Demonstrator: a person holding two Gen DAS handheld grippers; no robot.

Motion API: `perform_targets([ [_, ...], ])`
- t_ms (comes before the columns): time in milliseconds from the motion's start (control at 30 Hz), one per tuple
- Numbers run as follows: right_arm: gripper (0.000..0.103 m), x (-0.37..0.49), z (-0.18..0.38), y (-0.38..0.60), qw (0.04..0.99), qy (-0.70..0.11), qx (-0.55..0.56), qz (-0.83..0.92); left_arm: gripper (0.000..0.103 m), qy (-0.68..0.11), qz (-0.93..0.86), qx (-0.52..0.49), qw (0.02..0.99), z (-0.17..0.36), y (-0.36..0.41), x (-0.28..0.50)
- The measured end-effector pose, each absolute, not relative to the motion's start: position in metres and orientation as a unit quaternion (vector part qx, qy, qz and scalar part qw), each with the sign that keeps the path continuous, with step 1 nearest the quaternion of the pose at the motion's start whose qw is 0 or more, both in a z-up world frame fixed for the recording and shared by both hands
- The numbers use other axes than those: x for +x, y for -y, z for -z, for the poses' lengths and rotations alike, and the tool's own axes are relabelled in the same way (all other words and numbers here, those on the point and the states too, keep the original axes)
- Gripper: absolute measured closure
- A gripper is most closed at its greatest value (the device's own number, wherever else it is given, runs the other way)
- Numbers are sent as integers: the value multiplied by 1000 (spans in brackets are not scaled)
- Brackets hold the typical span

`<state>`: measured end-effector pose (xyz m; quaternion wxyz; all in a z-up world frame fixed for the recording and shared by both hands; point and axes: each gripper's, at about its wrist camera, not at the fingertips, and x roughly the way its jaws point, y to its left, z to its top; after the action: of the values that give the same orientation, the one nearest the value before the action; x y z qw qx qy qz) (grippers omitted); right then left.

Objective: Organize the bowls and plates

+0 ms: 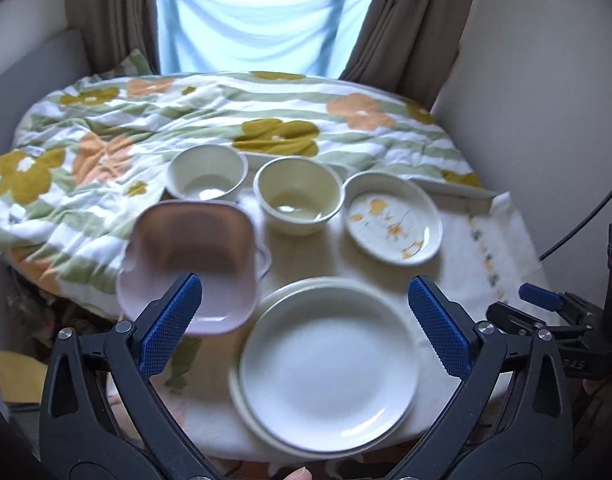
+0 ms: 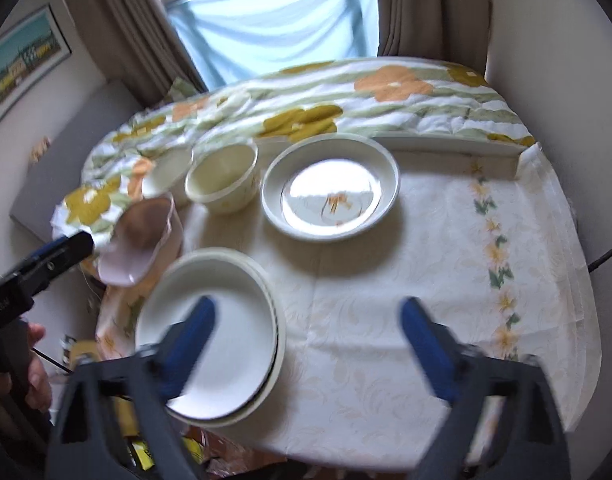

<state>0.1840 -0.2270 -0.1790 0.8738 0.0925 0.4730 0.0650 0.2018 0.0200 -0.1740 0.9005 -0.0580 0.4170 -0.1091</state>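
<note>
Plates (image 1: 329, 372) lie stacked, glossy white and round, low in the centre of the left wrist view between the spread jaws of the left gripper (image 1: 306, 320), which holds nothing; the squarish pink bowl (image 1: 190, 268) at left centre overhangs the table edge, so a nudge from the near finger could, I judge, tip it off, and the two cream bowls (image 1: 298, 196) and flowered dish (image 1: 393, 220) behind look slick. In the right wrist view the right gripper (image 2: 306, 336) is spread too and empty over the damask cloth (image 2: 405, 280), the stack (image 2: 210, 332) at lower left, and blur hints a fast sweep could clip it.
</note>
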Motion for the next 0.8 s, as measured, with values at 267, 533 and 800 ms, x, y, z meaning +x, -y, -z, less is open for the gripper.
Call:
perform_targets([
  [267, 0, 250, 154, 293, 869, -479, 88, -90, 0, -450, 96, -85, 884, 188, 30, 249],
  [533, 0, 331, 216, 317, 822, -541, 3, -177, 1, -506, 35, -134, 852, 248, 78, 298],
  [800, 42, 391, 275, 314, 774, -575, -8, -266, 45, -555, -12, -169, 814, 308, 94, 341],
])
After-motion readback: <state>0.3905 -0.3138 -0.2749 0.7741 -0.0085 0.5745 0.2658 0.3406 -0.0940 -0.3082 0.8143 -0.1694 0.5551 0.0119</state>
